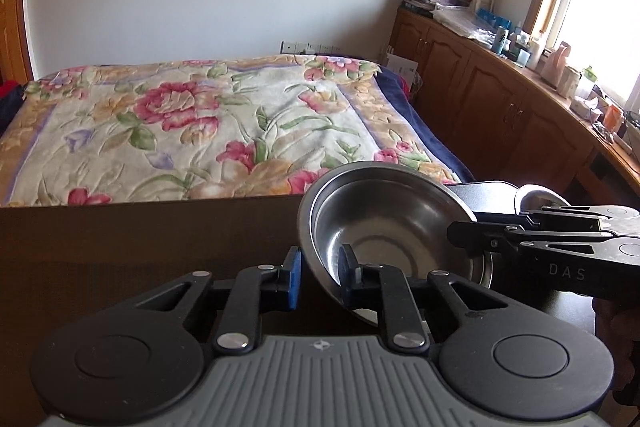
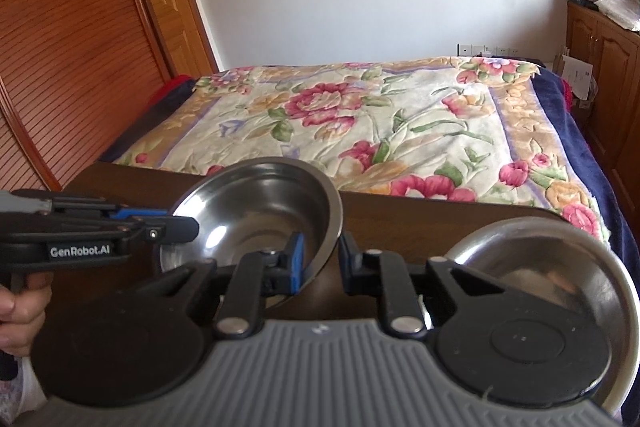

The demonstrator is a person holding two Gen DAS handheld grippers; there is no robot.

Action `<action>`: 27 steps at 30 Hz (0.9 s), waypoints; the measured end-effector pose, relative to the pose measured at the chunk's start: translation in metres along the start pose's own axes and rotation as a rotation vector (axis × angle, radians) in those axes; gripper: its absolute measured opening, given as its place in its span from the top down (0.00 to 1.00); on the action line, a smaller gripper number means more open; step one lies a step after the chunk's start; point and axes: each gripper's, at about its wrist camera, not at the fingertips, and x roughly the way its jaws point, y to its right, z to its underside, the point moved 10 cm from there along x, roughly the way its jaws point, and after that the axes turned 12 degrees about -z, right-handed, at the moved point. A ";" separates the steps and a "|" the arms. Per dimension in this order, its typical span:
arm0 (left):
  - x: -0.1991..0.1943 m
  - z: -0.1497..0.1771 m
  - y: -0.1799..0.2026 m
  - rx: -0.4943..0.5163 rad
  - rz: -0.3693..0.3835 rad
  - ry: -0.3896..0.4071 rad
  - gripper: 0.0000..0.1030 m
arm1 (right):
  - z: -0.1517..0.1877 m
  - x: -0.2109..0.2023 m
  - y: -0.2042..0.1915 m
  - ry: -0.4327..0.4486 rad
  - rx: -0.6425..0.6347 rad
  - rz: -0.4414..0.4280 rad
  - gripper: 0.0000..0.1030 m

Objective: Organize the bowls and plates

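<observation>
A bowl (image 2: 256, 215) stands on the table (image 2: 400, 223), between the two grippers; a second bowl (image 2: 536, 259) sits to its right. Behind the table lies the bed (image 2: 360, 123), with cabinets (image 1: 480, 87) on its right

Glossy steel bowl (image 1: 384, 227), matt wood table (image 1: 140, 239)
</observation>
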 end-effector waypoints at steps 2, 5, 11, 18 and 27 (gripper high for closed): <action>-0.004 0.001 -0.001 -0.006 0.002 -0.003 0.81 | 0.001 -0.002 -0.002 0.000 0.005 0.000 0.82; -0.014 0.000 -0.002 -0.003 0.008 0.008 0.82 | 0.000 -0.009 -0.009 0.008 -0.008 0.002 0.84; -0.043 -0.010 -0.003 -0.003 0.014 0.052 0.82 | -0.013 -0.035 -0.026 0.065 -0.037 -0.008 0.84; -0.074 -0.018 -0.004 -0.002 0.015 0.105 0.82 | -0.024 -0.062 -0.043 0.118 -0.063 -0.022 0.84; -0.104 -0.007 -0.005 0.021 0.038 0.144 0.82 | -0.009 -0.079 -0.053 0.144 -0.045 -0.056 0.84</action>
